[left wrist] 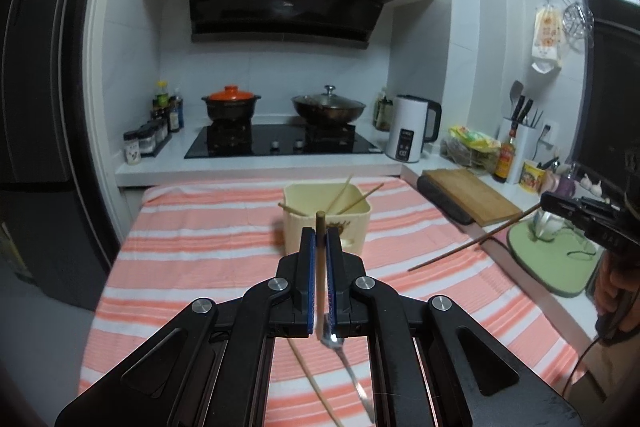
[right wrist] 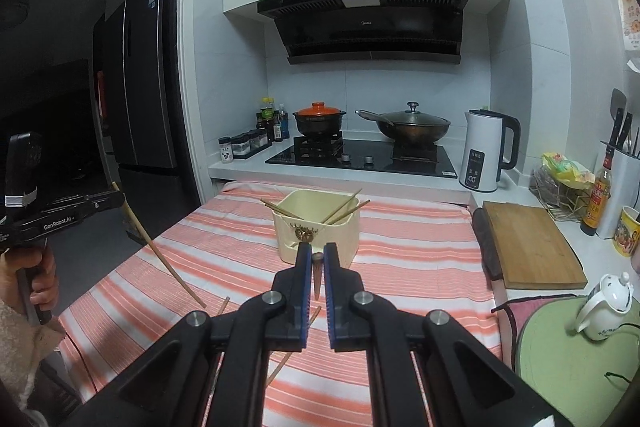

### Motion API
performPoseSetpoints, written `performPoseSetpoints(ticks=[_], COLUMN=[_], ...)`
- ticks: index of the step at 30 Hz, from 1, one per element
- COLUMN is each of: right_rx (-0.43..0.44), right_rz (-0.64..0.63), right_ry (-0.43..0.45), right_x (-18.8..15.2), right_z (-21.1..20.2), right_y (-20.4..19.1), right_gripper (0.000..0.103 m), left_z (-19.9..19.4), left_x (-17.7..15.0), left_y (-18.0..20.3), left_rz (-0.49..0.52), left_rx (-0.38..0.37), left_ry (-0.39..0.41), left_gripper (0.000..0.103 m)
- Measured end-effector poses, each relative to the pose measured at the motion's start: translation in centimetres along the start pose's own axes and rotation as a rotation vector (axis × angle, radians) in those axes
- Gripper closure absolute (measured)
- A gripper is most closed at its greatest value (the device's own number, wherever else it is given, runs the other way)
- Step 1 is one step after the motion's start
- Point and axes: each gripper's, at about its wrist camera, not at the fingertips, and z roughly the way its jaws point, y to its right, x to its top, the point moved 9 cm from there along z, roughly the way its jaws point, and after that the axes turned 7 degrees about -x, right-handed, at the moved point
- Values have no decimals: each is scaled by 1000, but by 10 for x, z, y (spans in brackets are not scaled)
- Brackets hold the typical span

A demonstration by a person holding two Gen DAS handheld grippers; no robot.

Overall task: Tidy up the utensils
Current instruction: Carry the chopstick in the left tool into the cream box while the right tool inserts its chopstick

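Note:
A cream utensil holder [left wrist: 326, 223] [right wrist: 316, 227] stands on the striped cloth with three chopsticks in it. My left gripper [left wrist: 320, 233] is shut on a light wooden chopstick [left wrist: 320, 227], held above the cloth short of the holder; it also shows in the right wrist view [right wrist: 160, 251], slanting down. My right gripper [right wrist: 317, 251] is shut on a dark chopstick [right wrist: 317, 273]; it also shows in the left wrist view [left wrist: 472, 245]. A metal spoon [left wrist: 348, 367] and a loose chopstick [left wrist: 312, 383] lie on the cloth under the left gripper. Two chopsticks [right wrist: 298, 339] lie under the right gripper.
Pink-and-white striped cloth [left wrist: 200, 247] covers the table. A wooden cutting board [right wrist: 528, 247] and a white teapot [right wrist: 604, 307] on a green mat are on the right counter. Stove with pots [right wrist: 360, 147] and kettle [right wrist: 486, 151] are behind.

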Motion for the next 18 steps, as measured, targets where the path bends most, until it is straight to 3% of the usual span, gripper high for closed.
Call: performPoseSetpoints(ticks=[11,14,18], right_rx=[-10,-16,-23], right_rz=[-54,-40,-31], right_ry=[106,148,172], right_x=[77,97,106], right_z=[41,62,100], right_y=[-16,-17,-19], right_gripper=[97,97,97], left_z=[39,64,110], left_x=[106,122,120], left_y=[1,-5,-15], left_rz=[23,0,-40], left_rx=[-10,-13,-1], left_ry=[212,266,246], left_gripper=[100,100,100])
